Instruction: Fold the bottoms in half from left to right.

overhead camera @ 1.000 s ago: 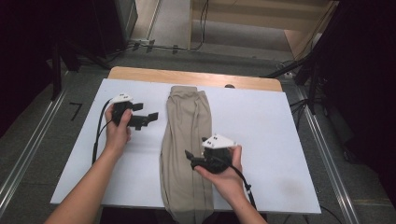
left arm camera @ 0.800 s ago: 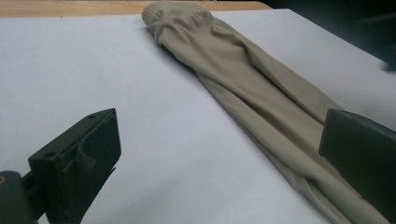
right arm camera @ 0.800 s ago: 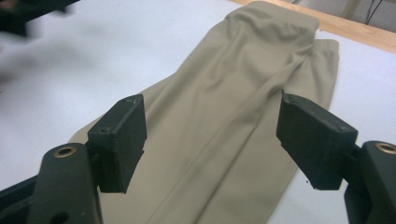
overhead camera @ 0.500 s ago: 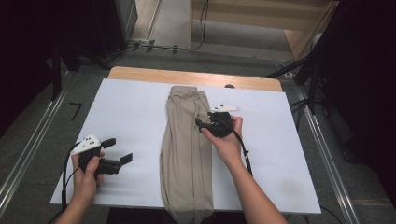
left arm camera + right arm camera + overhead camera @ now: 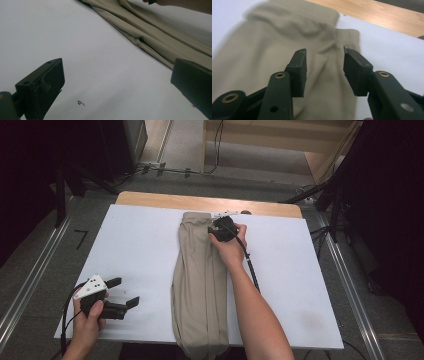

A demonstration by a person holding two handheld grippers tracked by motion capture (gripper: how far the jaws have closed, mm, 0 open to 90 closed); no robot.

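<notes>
Beige trousers lie folded lengthwise down the middle of the white table cover, waistband at the far end. My right gripper hovers over that waistband. Its jaws have just been closing, but they still stand apart above the cloth with nothing pinched between them. My left gripper sits low at the front left of the cover, jaws wide open over bare white surface. Beyond its jaws the trousers run across.
A strip of bare wooden tabletop shows beyond the cover's far edge. The right gripper's cable trails along the forearm. A tiny speck lies on the cover near the left jaws. Metal rails and dark stands flank the table.
The left hand has drawn back from beside the trousers to the front left corner. The right hand has travelled from the trousers' near half up to the waistband, and its jaws have narrowed.
</notes>
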